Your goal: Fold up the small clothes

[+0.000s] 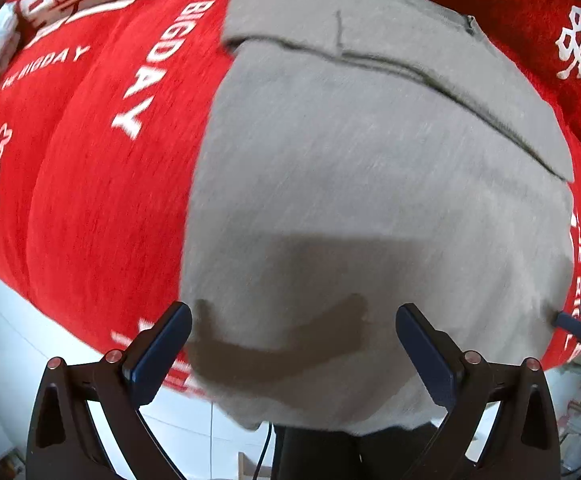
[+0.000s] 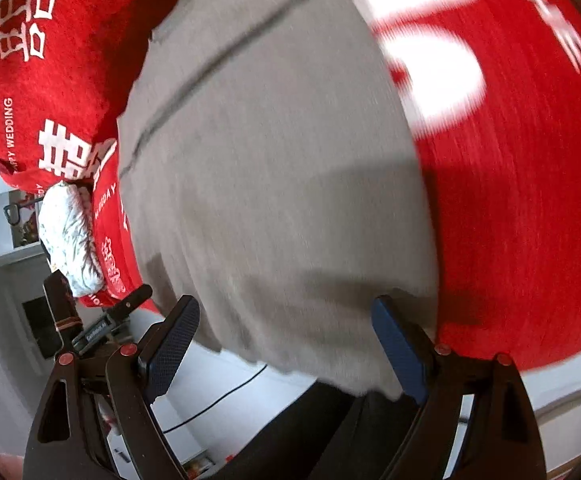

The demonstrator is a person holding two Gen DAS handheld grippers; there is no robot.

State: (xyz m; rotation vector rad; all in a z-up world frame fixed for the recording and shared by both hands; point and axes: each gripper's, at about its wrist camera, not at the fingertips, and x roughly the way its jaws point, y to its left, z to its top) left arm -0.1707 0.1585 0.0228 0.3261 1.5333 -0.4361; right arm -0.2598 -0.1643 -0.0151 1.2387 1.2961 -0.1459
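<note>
Left wrist cam: my left gripper (image 1: 293, 332) hangs over the near edge of the grey garment (image 1: 370, 168), tongs spread wide with nothing between them. The garment lies flat on the red printed blanket (image 1: 90, 168), one part folded over along its far side. The other gripper's tip pokes in at the right edge.

Right wrist cam: right gripper (image 2: 286, 328) is also spread, empty, over the garment's near hem (image 2: 274, 184). Picture's pretty blurry. A crumpled white cloth (image 2: 68, 240) sits left, at the blanket's (image 2: 530, 200) edge.
</note>
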